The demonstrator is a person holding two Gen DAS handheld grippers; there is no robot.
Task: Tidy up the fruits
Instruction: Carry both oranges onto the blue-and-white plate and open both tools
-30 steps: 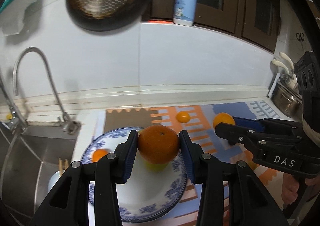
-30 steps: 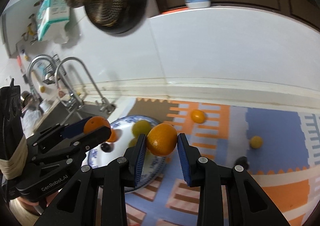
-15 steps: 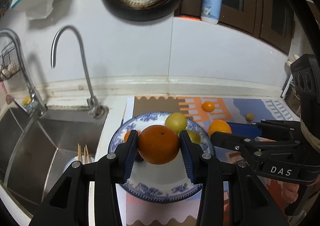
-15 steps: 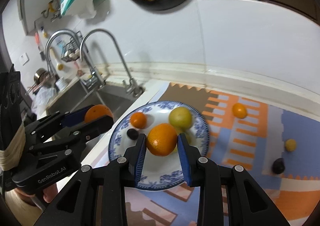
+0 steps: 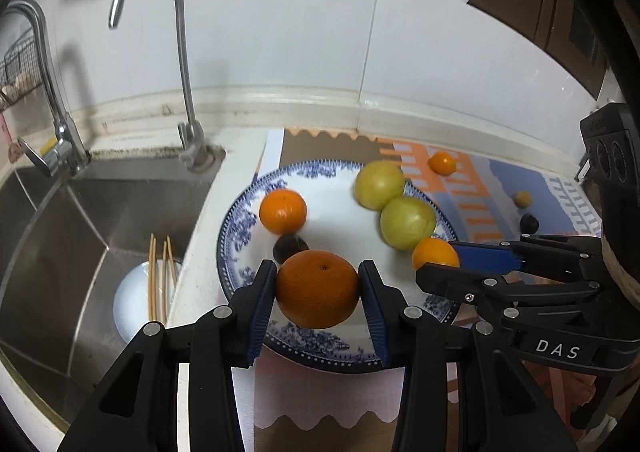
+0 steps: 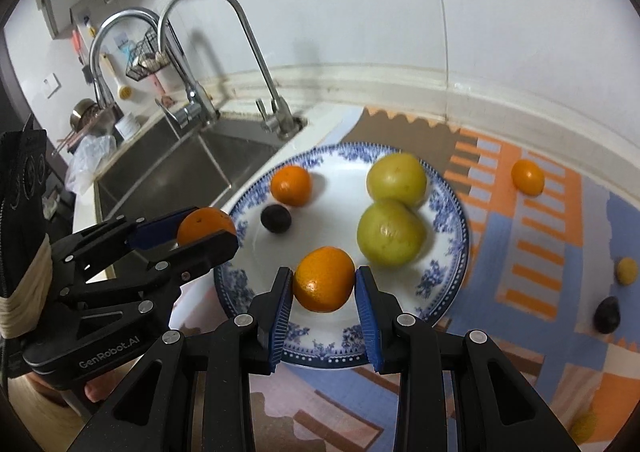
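Observation:
My left gripper is shut on a large orange over the near edge of a blue-and-white plate. My right gripper is shut on a smaller orange over the same plate. On the plate lie two green fruits, a small orange and a dark plum. Each gripper shows in the other's view: the right one, the left one.
On the patterned mat to the right lie a small orange, a yellow fruit and a dark fruit. A steel sink with taps lies left, holding a bowl with chopsticks.
Both grippers have moved left and lower over the plate, each still holding its orange. The plate and its fruit now fill the middle of both views.

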